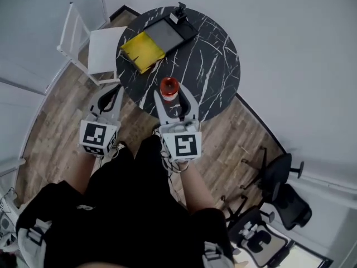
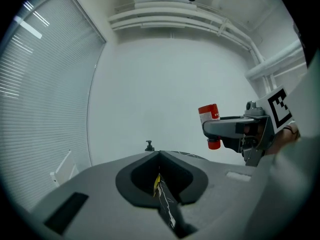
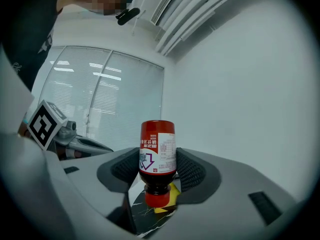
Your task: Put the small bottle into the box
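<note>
A small red bottle (image 1: pixel 169 88) with a white label is clamped between the jaws of my right gripper (image 1: pixel 172 95), just above the near edge of the round black marble table (image 1: pixel 215 54). In the right gripper view the bottle (image 3: pixel 157 156) hangs cap down and my right gripper (image 3: pixel 158 173) is shut on its body. The box (image 1: pixel 166 33), a dark open tray with a yellow flap (image 1: pixel 143 50), lies at the table's far left. My left gripper (image 1: pixel 109 98) is off the table's left edge, jaws together and empty. The left gripper view shows the bottle (image 2: pixel 209 120) to the right.
A white chair (image 1: pixel 93 46) stands left of the table, close to the left gripper. A small black object (image 1: pixel 179 10) sits at the table's far rim. Black office chairs (image 1: pixel 279 188) stand on the wooden floor at the lower right. White walls surround the area.
</note>
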A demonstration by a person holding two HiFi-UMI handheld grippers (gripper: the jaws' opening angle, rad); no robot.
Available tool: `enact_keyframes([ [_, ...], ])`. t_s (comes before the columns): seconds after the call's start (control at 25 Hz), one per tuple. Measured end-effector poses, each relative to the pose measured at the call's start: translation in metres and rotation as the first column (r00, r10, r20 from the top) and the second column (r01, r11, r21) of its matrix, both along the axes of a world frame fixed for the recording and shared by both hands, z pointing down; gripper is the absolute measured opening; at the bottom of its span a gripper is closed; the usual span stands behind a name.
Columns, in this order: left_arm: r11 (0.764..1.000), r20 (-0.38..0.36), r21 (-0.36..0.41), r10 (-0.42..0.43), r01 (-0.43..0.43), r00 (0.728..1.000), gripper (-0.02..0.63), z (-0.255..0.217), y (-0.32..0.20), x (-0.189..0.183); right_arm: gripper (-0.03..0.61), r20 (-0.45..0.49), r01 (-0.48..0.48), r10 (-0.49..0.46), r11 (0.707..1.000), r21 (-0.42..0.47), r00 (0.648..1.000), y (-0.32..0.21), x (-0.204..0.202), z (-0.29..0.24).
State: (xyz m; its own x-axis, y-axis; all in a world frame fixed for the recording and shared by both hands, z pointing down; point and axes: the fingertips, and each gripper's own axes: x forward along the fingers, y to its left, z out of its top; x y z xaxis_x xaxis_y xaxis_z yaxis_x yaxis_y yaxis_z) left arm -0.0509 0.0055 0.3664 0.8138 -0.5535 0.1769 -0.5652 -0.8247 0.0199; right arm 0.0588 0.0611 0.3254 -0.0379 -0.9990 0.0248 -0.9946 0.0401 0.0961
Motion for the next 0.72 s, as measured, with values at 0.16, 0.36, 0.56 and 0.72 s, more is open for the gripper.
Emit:
enact_keyframes([
  [0.16, 0.997, 0.027, 0.013, -0.077, 0.076, 0.997, -0.001, 0.001, -0.022, 0.023, 0.213, -0.006, 0.087, -0.087, 0.996, -0.014, 0.996, -0.029, 0.028, 0.004],
  [0.36, 0.984, 0.043, 0.011, -0.176, 0.175, 0.984, 0.0, -0.001, -0.041, 0.057, 0.213, -0.052, 0.216, -0.217, 0.976, -0.025, 0.975, -0.06, 0.062, -0.005],
  [0.56, 0.961, 0.053, -0.012, -0.275, 0.276, 0.96, 0.0, 0.011, -0.052, 0.076, 0.213, -0.097, 0.345, -0.352, 0.935, -0.081, 0.931, -0.081, 0.082, 0.007],
  [0.72, 0.946, 0.079, -0.047, -0.318, 0.322, 0.945, 0.0, 0.026, -0.058, 0.076, 0.213, -0.114, 0.41, -0.43, 0.897, -0.162, 0.896, -0.098, 0.088, 0.033],
])
